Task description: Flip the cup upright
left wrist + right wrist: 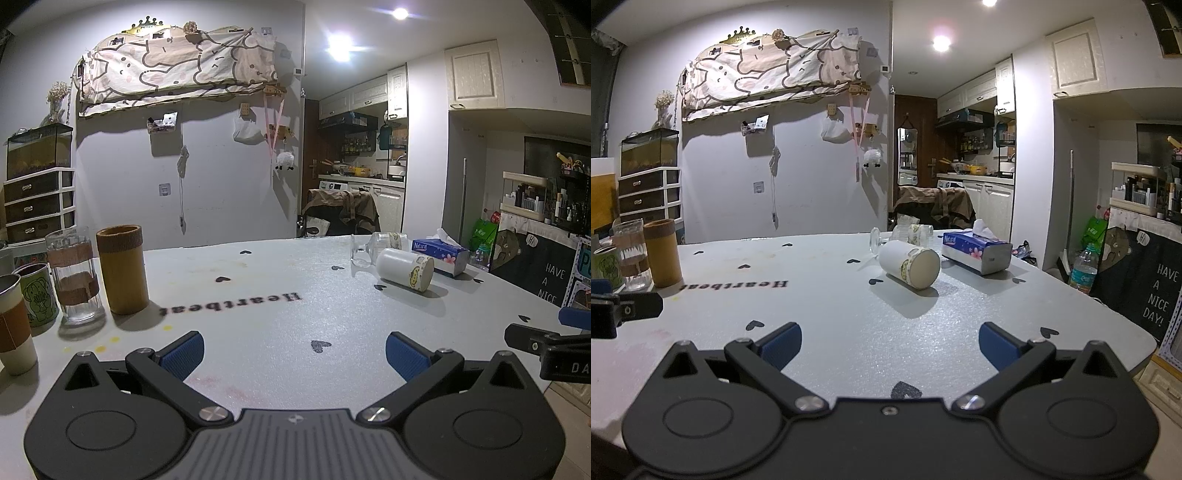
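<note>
White cup [909, 263] lies on its side on the tabletop [831, 314], just beside a tissue box [977, 251] — both left gripper [294, 352] and right gripper [890, 345] wide open, empty, well short. Approach pending — next, a grasp across its body.

Both feeds read dim overall, with a cool cast. Light comes from two recessed ceiling lamps [339, 46]; in the left wrist view they bloom with streaked flare, in the right wrist view less so. The white cup [909, 263] throws a soft shadow toward me on the table [849, 317]. Strong fisheye bowing at the edges, corners vignetted black. The kitchen background looks soft and noisy; I can't resolve shelf details.
</note>
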The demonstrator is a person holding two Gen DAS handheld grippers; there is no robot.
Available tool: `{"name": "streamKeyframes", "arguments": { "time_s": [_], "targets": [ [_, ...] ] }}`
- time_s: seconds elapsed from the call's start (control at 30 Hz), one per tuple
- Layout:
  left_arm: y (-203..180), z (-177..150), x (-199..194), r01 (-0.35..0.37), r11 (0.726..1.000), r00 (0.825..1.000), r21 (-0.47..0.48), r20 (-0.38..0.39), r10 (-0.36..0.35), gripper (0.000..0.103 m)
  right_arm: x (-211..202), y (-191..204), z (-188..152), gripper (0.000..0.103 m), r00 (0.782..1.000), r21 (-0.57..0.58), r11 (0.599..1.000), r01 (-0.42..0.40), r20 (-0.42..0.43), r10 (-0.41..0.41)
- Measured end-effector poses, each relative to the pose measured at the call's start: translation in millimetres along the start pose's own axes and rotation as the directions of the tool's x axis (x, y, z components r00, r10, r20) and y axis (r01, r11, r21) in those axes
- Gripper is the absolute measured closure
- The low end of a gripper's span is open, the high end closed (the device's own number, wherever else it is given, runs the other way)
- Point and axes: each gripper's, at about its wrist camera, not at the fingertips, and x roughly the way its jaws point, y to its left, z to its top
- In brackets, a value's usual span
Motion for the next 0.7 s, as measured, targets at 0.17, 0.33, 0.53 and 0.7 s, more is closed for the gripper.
{"name": "streamKeyframes", "arguments": {
  "time_s": [0.17, 0.33, 0.53, 0.7],
  "targets": [
    [0.1, -0.2, -0.2, 0.0, 1.0, 1.0, -0.001, 0.0, 0.0, 0.0, 0.1, 1.9, -0.7, 0.0, 1.0, 0.0, 1.0, 0.0, -0.001, 0.0],
    [0.2, -0.2, 0.1, 0.0, 1.0, 1.0, -0.001, 0.0, 0.0, 0.0, 0.5, 2.4, -1.0, 0.0, 1.0, -0.001, 1.0, -0.001, -0.002, 0.001],
    [0.3, -0.1, 0.1, 0.0, 1.0, 1.0, -0.002, 0.0, 0.0, 0.0, 0.1, 2.0, -0.4, 0.0, 1.0, 0.0, 1.0, 0.0, -0.002, 0.0],
    [0.4, 0.0, 0.1, 0.001, 1.0, 1.0, -0.002, 0.0, -0.001, 0.0, 0.1, 1.5, 0.1, 0.0, 1.0, 0.0, 1.0, 0.001, -0.002, -0.001]
  ]
}}
